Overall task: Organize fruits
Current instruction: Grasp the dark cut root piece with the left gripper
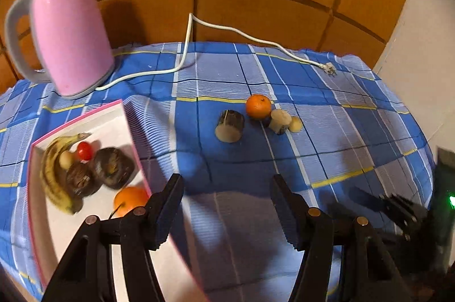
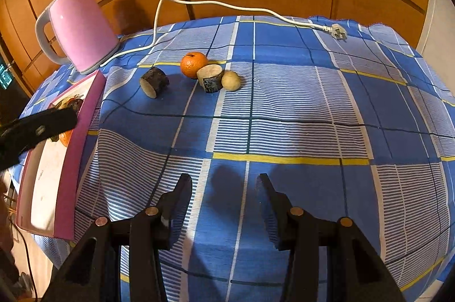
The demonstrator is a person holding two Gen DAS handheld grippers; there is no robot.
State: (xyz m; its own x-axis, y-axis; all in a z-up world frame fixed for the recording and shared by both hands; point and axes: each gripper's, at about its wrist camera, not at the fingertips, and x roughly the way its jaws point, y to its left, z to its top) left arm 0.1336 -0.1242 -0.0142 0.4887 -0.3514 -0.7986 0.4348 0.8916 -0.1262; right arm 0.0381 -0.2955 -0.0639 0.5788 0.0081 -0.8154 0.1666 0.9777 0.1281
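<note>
Resting on a blue checked cloth over the table (image 2: 284, 91) are four loose items, grouped at about 12 o'clock from the right hand-held gripper (image 2: 224, 182): one orange (image 2: 193, 64), two short dark-skinned cut chunks with pale faces (what fruit they are cannot be told), and one small tan round fruit (image 2: 231, 80). The first chunk (image 2: 153, 82) lies apart at the left of the group; the second chunk (image 2: 210, 77) sits between the orange and the tan fruit, close against both.

At 9 to 10 o'clock stands one pink-edged white tray (image 1: 125, 120). Inside it, in the left wrist view, are one banana (image 1: 52, 174), one small red fruit (image 1: 84, 150), one small pale round fruit (image 1: 66, 159), two dark brown lumps (image 1: 113, 168) and one second orange (image 1: 130, 199).

One pink kettle (image 2: 82, 29) stands beyond the tray at about 10 o'clock, and its one white cord (image 2: 216, 4) trails across the far edge to a plug (image 2: 338, 31) at 1 o'clock.

Both tools hang over bare cloth. The left hand-held gripper (image 1: 227, 185), beside the tray's near corner, has its jaws parted and grips nothing. The right one has its jaws a little narrower, also gripping nothing.
</note>
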